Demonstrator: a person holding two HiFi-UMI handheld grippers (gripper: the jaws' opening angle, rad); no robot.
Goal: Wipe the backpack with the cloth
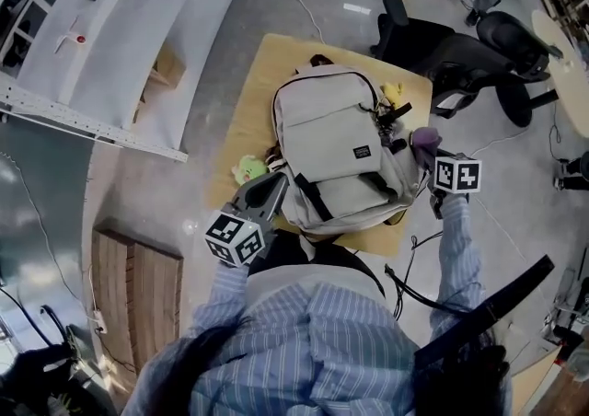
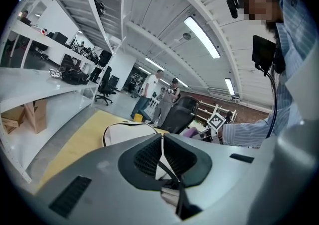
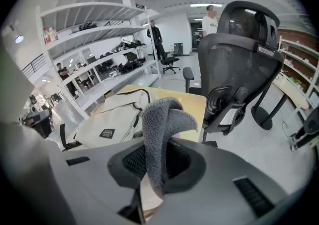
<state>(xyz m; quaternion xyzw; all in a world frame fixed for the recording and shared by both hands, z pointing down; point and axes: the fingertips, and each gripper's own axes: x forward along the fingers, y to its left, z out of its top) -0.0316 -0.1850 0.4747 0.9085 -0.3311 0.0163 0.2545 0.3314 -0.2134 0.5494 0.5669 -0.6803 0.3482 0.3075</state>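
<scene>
A light grey backpack point(image 1: 336, 143) with black straps lies flat on a small wooden table point(image 1: 247, 97). My left gripper point(image 1: 267, 195) is at the backpack's near left corner, jaws shut with no hold that I can see. In the left gripper view point(image 2: 162, 138) the backpack point(image 2: 127, 132) lies just beyond the tips. My right gripper point(image 1: 433, 170) hovers at the backpack's right edge, shut on a grey-purple fleece cloth point(image 1: 425, 139). In the right gripper view the cloth point(image 3: 162, 119) sticks up folded between the jaws point(image 3: 158, 155), with the backpack point(image 3: 112, 118) to the left.
A black office chair point(image 1: 451, 55) stands off the table's far right corner, close to my right gripper point(image 3: 239, 64). A green toy point(image 1: 250, 167) and a yellow one point(image 1: 393, 92) lie beside the backpack. White shelving point(image 1: 110, 37) runs along the left. People stand far behind.
</scene>
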